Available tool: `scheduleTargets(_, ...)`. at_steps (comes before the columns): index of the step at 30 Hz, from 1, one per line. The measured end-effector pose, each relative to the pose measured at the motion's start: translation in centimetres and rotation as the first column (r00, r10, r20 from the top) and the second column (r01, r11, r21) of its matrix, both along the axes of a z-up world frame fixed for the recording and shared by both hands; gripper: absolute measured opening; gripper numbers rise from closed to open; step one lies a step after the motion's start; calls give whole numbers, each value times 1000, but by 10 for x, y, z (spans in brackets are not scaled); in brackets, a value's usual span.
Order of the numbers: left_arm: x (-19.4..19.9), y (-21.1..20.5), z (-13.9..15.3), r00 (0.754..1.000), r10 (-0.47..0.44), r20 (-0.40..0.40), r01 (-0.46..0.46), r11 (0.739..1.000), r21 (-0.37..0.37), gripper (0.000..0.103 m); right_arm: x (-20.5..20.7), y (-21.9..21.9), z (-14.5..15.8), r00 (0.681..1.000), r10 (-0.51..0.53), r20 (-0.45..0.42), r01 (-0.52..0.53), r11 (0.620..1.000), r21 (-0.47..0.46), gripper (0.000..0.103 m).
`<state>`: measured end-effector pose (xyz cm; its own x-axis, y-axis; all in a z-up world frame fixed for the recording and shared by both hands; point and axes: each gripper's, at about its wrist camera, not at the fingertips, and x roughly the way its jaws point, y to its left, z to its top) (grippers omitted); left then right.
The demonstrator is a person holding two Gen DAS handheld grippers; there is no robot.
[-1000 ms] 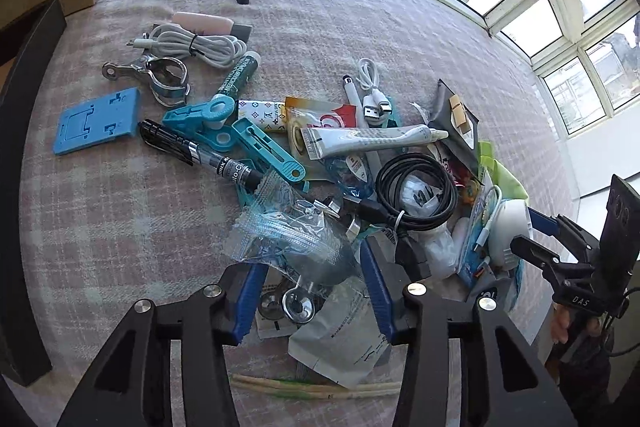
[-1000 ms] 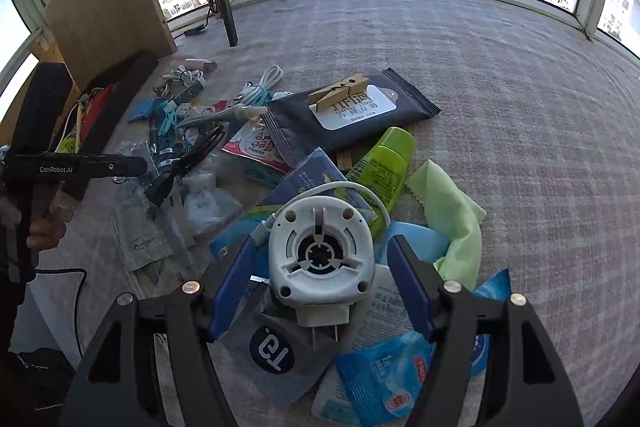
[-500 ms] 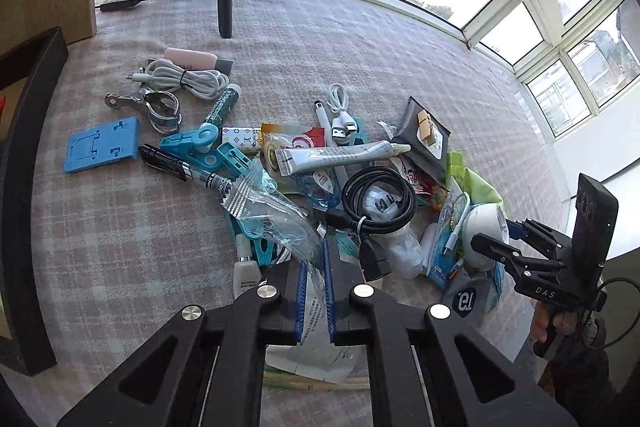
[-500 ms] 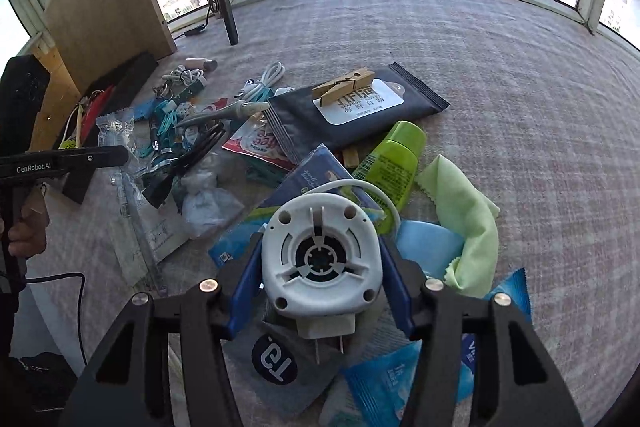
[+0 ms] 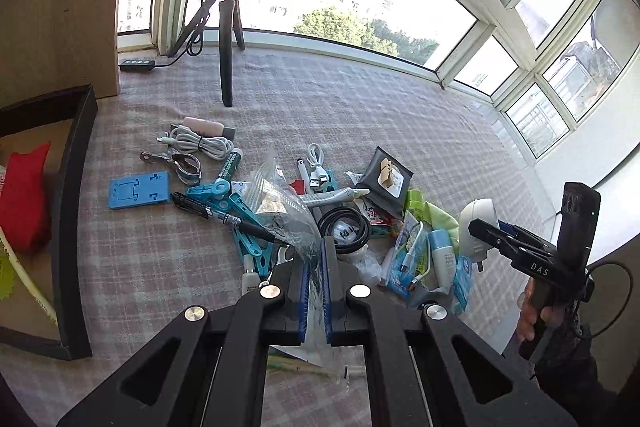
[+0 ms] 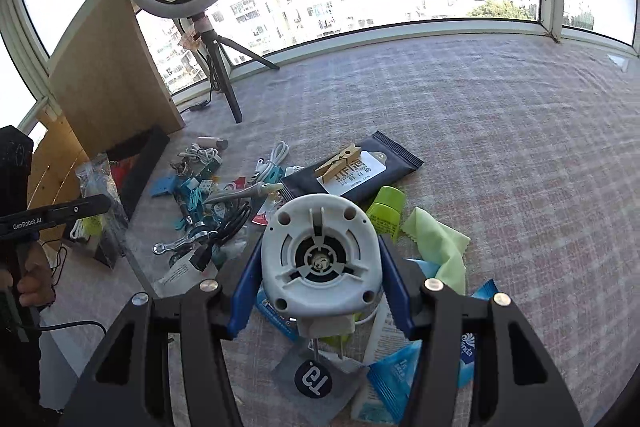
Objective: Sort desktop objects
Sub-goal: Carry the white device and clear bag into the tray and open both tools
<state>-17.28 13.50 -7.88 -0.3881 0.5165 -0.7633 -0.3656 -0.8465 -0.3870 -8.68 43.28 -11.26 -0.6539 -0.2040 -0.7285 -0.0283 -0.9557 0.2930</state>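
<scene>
Left gripper (image 5: 315, 259) clenched on clear plastic bag (image 5: 280, 211); right gripper (image 6: 320, 267) gripped white round charger (image 6: 320, 259). Both lifted clear of pile, probably for separate sorting.

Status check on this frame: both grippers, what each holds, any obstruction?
Left gripper shut on clear plastic bag. Right gripper clamped on white round charger. Both clear of the clutter pile; nothing blocking.

Clear plastic bag (image 5: 286, 215) and white round plug (image 6: 320, 259) hang lifted above the clutter.
</scene>
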Motion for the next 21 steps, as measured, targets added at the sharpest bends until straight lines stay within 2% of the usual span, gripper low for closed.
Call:
scheduleTargets(6, 5, -39, 29, 996, 59, -65, -59, 998, -2, 5, -5, -22, 35, 998, 0, -64, -3, 999, -39, 54)
scheduleTargets(12, 22, -103, 49, 981, 153, -120, -157, 987, -26, 5, -22, -76, 67, 991, 74, -109, -82, 994, -75, 54)
scheduleTargets(16, 29, -162, 60, 956, 240, -166, -254, 965, -66, 5, -39, -126, 84, 980, 142, -136, -155, 983, -93, 54)
scheduleTargets(21, 28, -241, 75, 912, 349, -217, -380, 917, -124, 5, -65, -201, 98, 958, 239, -161, -257, 962, -97, 54)
